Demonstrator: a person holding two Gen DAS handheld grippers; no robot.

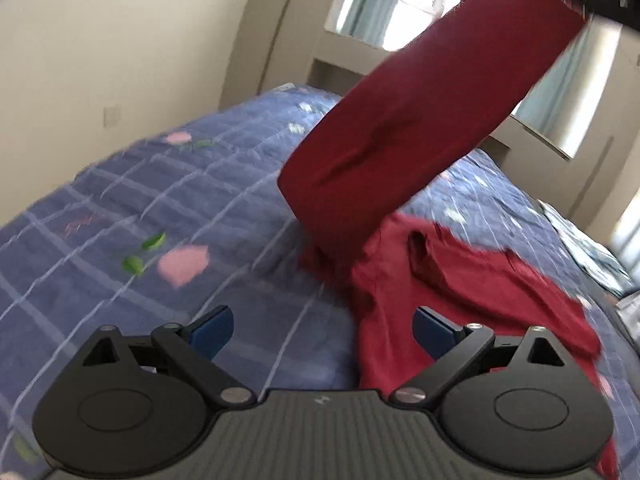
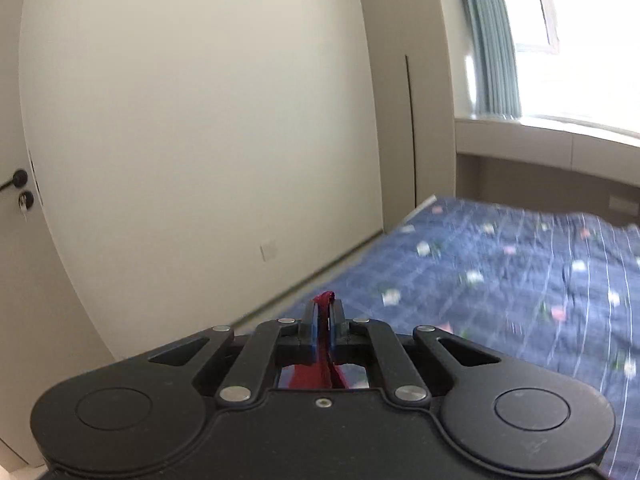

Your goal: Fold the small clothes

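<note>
- The right gripper is pinching a fold of the red garment between its fingers, which are pressed together on the cloth; a small tuft is poking up past the tips.
- The garment is hanging from that raised grip in a long band, while its lower part is lying crumpled on the bed, toward the bed's right side as the left camera is showing it.
- The left gripper is hovering low over the quilt with its fingers wide apart and nothing between them; the bunched cloth is lying just beside its right finger.
- To do this step well, I judge the left gripper is needing a free hem or corner, not the middle of the heap, so the cloth is spreading flat when both grips are pulling apart.
- Lifting too fast is risking a slip from the thin pinch.
- The left view is blurred, so seams and hems are hard to tell.
- No container is showing in either view; nothing is being held in one.
</note>
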